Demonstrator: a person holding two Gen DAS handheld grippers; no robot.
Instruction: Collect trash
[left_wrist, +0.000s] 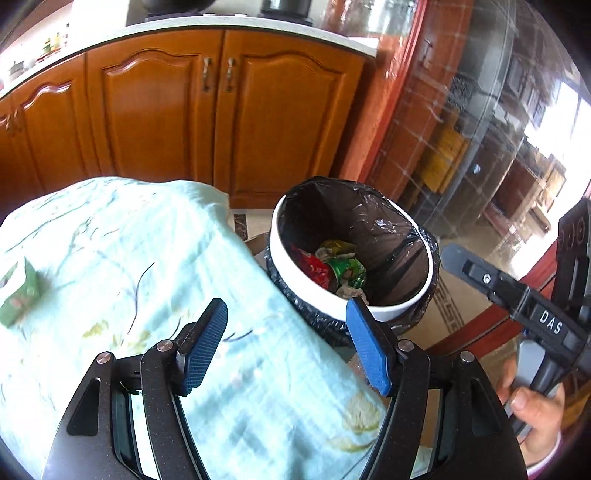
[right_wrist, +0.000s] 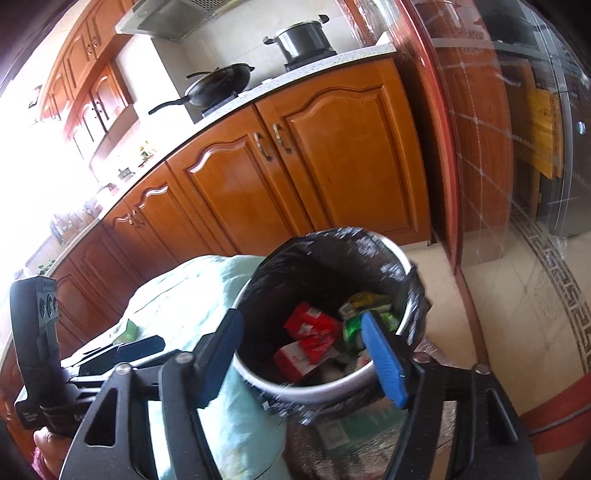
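Both grippers, left (left_wrist: 288, 347) and right (right_wrist: 314, 354), hang spread and empty by the bin (right_wrist: 295, 387), so the blurred green box (left_wrist: 20, 291), probably trash, could stay forgotten on the table (left_wrist: 147, 240).

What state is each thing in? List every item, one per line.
Left gripper: jaws open, nothing between them.
Right gripper: jaws open, nothing between them.
Trash bin: upright, lined with a black bag, partly filled with wrappers.
Green box: lying on the tablecloth, not yet binned.
Cabinet doors: closed.
Tablecloth: spread over the table.
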